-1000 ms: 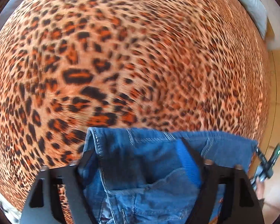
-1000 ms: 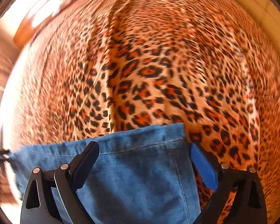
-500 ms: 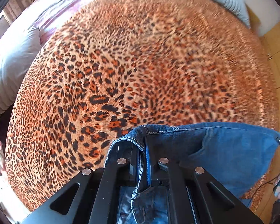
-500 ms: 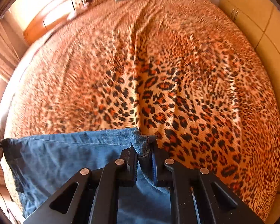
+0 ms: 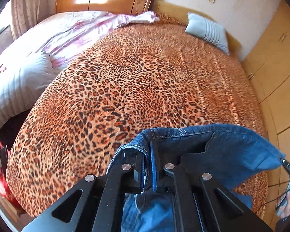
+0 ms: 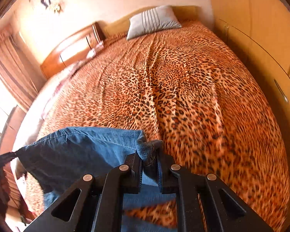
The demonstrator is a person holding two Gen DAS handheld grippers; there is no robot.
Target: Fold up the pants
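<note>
Blue denim pants hang stretched between my two grippers above the near end of a leopard-print bed. My left gripper is shut on one corner of the pants' top edge. My right gripper is shut on the other corner, and the denim runs off to its left. The cloth below the grippers is mostly hidden by the gripper bodies.
A grey striped pillow lies at the head of the bed; it also shows in the right wrist view. A white and pink duvet is heaped along the left side. Wooden wardrobes stand close on the right.
Both grippers closed on the pants' edge and lifted it up and away from the bed; the views now take in the whole bed and room.
</note>
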